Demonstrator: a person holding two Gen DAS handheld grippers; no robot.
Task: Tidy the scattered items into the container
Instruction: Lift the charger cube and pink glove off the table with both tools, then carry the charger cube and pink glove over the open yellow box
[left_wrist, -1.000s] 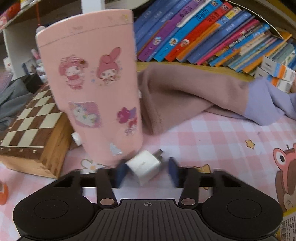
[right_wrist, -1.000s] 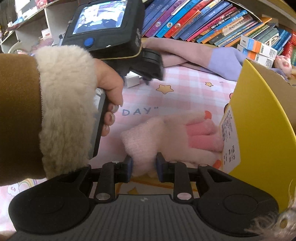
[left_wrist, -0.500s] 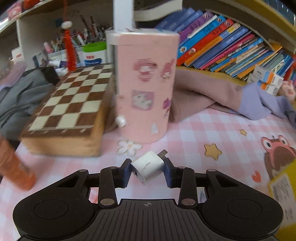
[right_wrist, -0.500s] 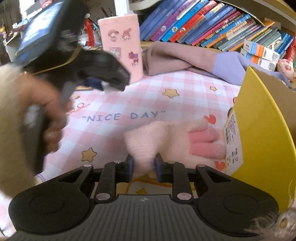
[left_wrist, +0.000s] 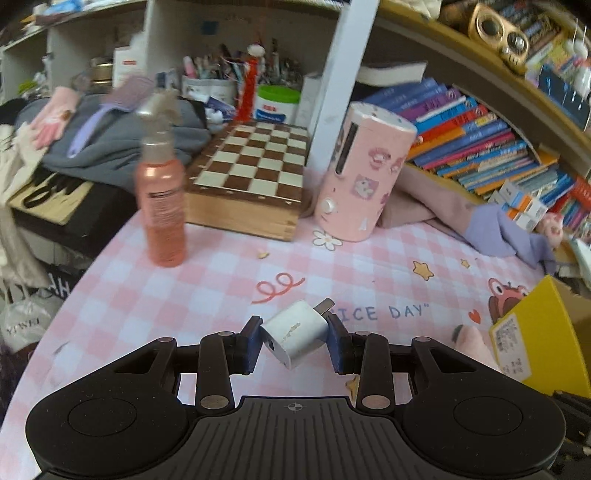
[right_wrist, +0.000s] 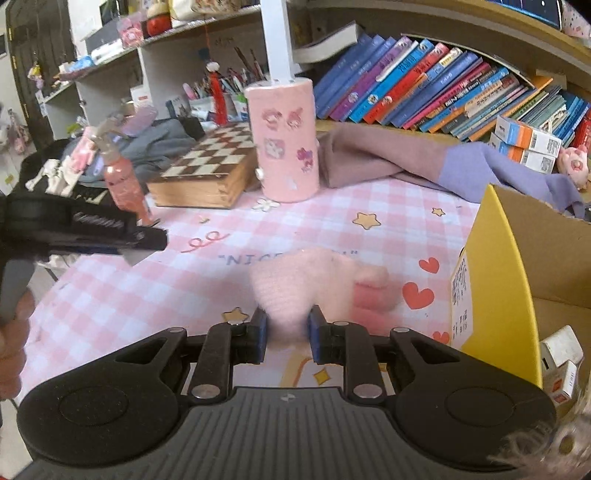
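Note:
My left gripper (left_wrist: 293, 341) is shut on a white plug adapter (left_wrist: 295, 333) and holds it above the pink checked cloth. My right gripper (right_wrist: 286, 334) is shut on a fluffy pink glove (right_wrist: 314, 282), lifted off the cloth and blurred. The yellow cardboard box (right_wrist: 498, 280) stands open at the right, with small white cartons (right_wrist: 559, 369) inside; its corner (left_wrist: 535, 332) also shows in the left wrist view. The left gripper shows in the right wrist view (right_wrist: 85, 229) at the far left.
A pink sticker-covered cylinder (left_wrist: 364, 171), a wooden chessboard box (left_wrist: 251, 177) and an orange-pink bottle (left_wrist: 162, 206) stand at the back. A mauve and lilac garment (right_wrist: 406, 158) lies before the row of books (right_wrist: 424, 85). The table's left edge drops off.
My left gripper has pulled back and up from the pink cylinder with the adapter. My right gripper has lifted the pink glove off the cloth.

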